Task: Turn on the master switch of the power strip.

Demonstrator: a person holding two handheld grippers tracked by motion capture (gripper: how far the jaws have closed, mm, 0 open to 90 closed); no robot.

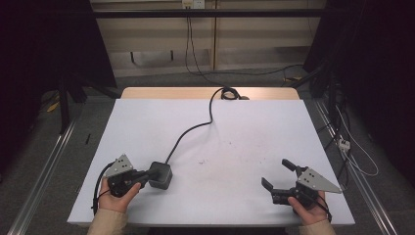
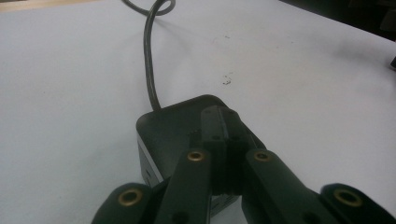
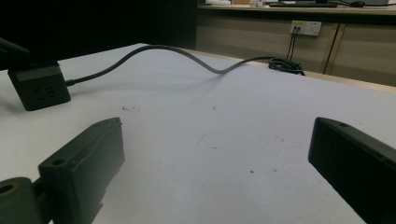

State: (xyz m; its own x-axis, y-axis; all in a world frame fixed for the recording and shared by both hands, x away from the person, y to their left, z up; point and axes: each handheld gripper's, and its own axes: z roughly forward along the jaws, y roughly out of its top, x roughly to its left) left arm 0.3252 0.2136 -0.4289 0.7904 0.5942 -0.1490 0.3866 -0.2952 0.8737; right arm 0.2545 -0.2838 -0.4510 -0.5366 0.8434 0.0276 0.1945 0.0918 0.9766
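Observation:
A black power-socket cube [image 1: 164,177] [image 2: 161,128] [image 3: 39,87] lies on the white table sheet [image 1: 235,127] at the near left, and its grey cable [image 1: 188,129] [image 2: 148,60] [image 3: 187,53] runs off to the far edge. My left gripper [image 1: 149,174] [image 2: 223,119] is shut, pad against pad. Its tips lie over the cube's top with nothing between them. Whether they touch the top I cannot tell. At the near right, my right gripper [image 1: 277,174] [image 3: 217,140] stands open just above the sheet, with nothing between its fingers.
The cable ends in a coil [image 1: 229,93] [image 3: 286,64] on the wooden table edge at the back. Wall sockets [image 3: 306,27] sit behind the table. Small dark specks [image 1: 230,159] mark the sheet's middle. Metal rails [image 1: 46,166] run along the floor on both sides.

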